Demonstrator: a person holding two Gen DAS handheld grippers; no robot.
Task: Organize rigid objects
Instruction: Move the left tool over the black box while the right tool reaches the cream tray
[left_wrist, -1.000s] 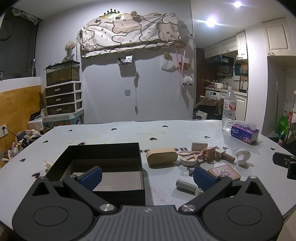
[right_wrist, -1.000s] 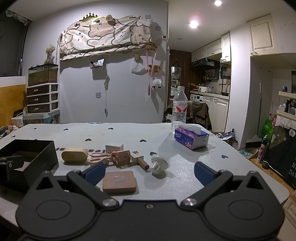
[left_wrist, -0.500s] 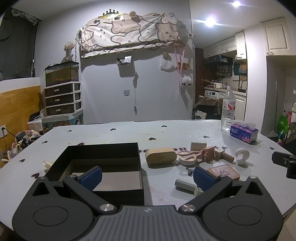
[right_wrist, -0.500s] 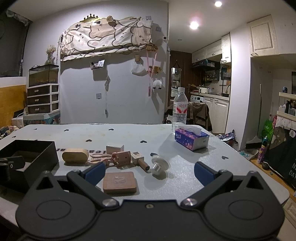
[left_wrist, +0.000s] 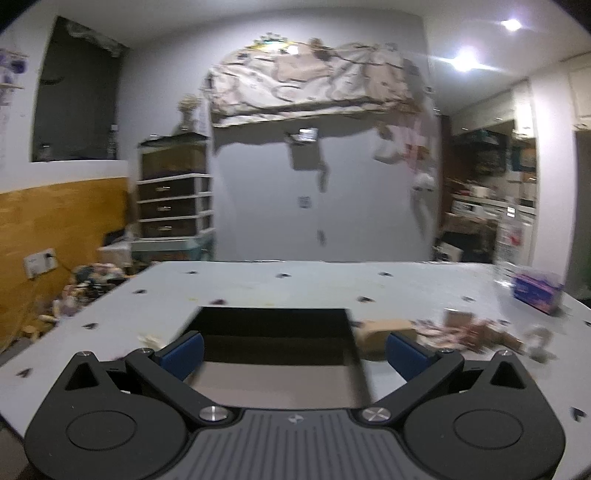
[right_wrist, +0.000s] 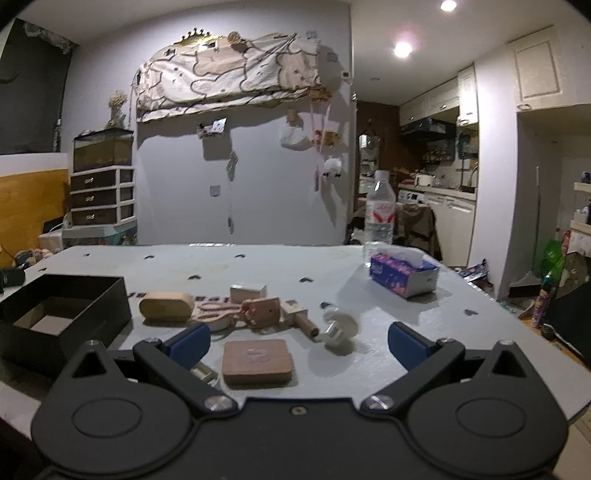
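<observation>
The left gripper (left_wrist: 294, 350) has swung left, centring on the black box (left_wrist: 275, 325); view blurred.

black gripper (right_wrist: 299, 343) frame, blue fingertip pads (right_wrist: 190, 341), silver screws (right_wrist: 216, 403)

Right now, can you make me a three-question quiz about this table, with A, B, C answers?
1. Where is the black box?
A. left of the wooden pieces
B. behind the tissue box
C. under the bottle

2. What colour are the gripper pads?
A. red
B. blue
C. green

3. What is the right gripper doing?
A. open, holding nothing
B. shut on the bottle
C. shut on the box

Answers: 1 A, the box sits left of the oval wooden block. 2 B, both pads look blue. 3 A, its jaws are wide apart, with the square wooden tile lying on the table between them.
</observation>
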